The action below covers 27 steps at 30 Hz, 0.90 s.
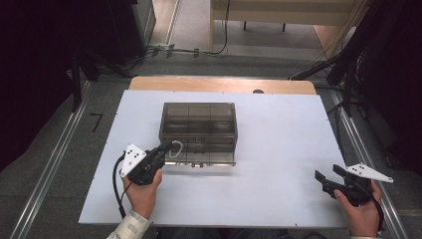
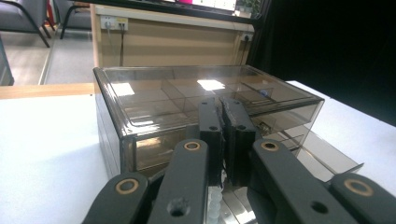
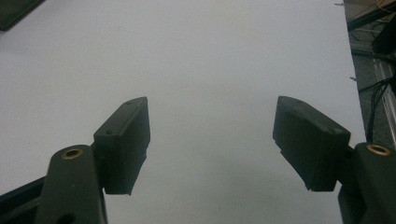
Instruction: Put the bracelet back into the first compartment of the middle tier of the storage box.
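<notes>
A smoky clear plastic organiser box (image 1: 199, 115) with a shut lid and inner dividers stands in the middle of the white table (image 1: 278, 144). My left gripper (image 1: 167, 146) is at the box's front left corner, jaws pressed together. A white beaded loop (image 1: 175, 148) curls out from its tip against the box front. In the left gripper view the shut jaws (image 2: 223, 101) point at the box (image 2: 140, 93), and a few white beads (image 2: 212, 205) show beneath them. My right gripper (image 1: 328, 172) rests at the table's near right, open (image 3: 212, 116) over bare table with nothing between its fingers.
The table's wooden far edge (image 1: 219, 83) borders a grey floor with cables (image 1: 199, 50). Metal rails (image 1: 54, 149) run along both sides. A wooden counter with wall sockets (image 2: 114, 21) stands behind the box. Open tabletop lies between the two grippers.
</notes>
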Tool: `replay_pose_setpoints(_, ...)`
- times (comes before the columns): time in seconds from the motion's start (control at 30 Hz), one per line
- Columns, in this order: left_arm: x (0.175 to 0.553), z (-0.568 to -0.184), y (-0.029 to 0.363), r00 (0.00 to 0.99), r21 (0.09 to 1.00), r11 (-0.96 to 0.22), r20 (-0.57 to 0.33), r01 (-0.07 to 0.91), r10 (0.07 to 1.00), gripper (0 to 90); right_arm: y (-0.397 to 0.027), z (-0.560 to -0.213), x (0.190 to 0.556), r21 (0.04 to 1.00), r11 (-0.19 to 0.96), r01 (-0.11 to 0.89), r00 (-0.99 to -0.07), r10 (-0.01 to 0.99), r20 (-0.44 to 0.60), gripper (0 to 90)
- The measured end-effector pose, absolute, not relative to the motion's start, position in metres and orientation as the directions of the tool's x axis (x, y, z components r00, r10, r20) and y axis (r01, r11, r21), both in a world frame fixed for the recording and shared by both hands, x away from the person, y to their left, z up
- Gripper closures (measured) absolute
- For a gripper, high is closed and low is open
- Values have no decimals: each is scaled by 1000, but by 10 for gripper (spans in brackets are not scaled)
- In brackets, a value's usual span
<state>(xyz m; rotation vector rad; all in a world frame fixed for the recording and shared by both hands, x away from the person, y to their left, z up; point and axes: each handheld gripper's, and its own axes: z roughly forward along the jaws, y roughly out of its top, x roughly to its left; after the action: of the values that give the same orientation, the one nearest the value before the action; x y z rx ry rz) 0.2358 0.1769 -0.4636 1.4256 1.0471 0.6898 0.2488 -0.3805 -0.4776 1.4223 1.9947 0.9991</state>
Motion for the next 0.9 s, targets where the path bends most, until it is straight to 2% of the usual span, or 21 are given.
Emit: replay_pose_setpoints(0.9, 248, -476, 174, 402, 960, 36, -150, 279, 903, 878, -380, -478, 249, 790, 191, 582, -339, 941, 22, 259)
